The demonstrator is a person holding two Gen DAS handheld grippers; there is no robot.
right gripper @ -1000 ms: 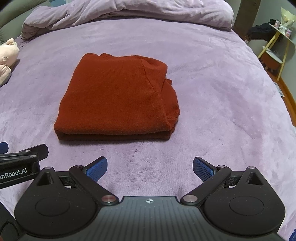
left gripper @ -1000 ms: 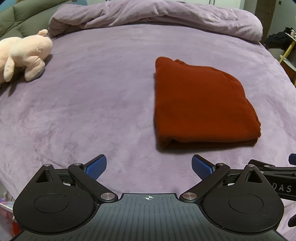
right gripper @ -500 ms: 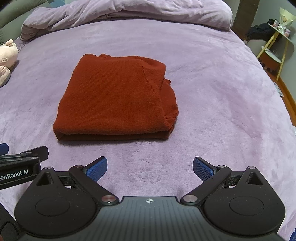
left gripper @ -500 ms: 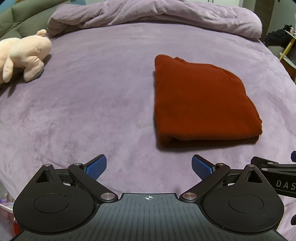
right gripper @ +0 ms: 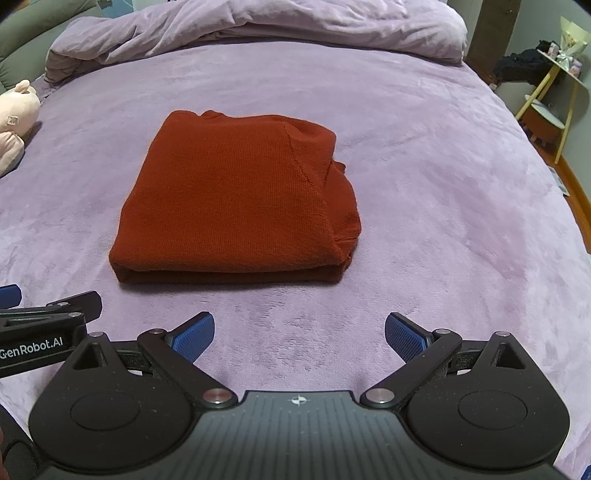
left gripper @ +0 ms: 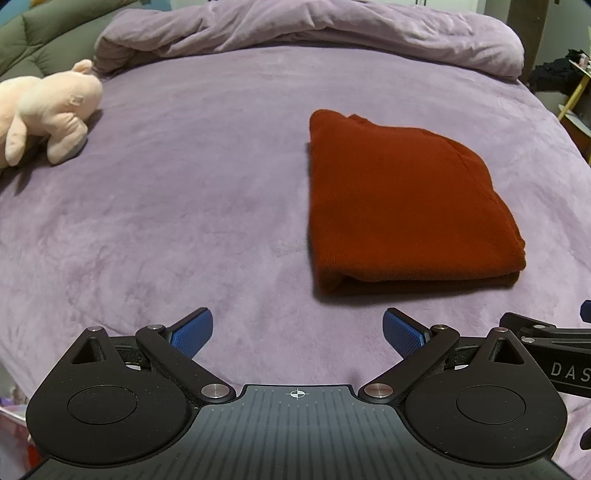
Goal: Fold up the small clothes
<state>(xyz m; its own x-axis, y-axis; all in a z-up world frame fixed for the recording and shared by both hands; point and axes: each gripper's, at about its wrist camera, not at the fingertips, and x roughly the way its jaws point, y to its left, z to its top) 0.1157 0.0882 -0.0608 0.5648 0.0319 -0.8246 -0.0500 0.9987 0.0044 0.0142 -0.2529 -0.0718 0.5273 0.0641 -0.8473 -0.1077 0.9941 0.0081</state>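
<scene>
A rust-red knitted garment (left gripper: 402, 206) lies folded into a compact rectangle on the purple bed cover (left gripper: 184, 206), its thick folded edge facing me. In the right wrist view the same garment (right gripper: 236, 199) sits ahead and a little left. My left gripper (left gripper: 298, 334) hovers open in front of the garment's near left corner, nothing between its blue pads. Equally open and empty, my right gripper (right gripper: 300, 336) hangs short of the garment's near edge. Each gripper shows at the edge of the other's view.
A pink plush toy (left gripper: 48, 110) lies at the far left of the bed. A bunched purple duvet (left gripper: 314, 33) runs along the far side. Beyond the bed's right edge stand a yellow-legged side table (right gripper: 561, 107) and dark clothes (right gripper: 524, 70).
Both grippers have drifted slightly back from the garment, which looks a little farther away. The garment itself has not moved and both grippers stay open.
</scene>
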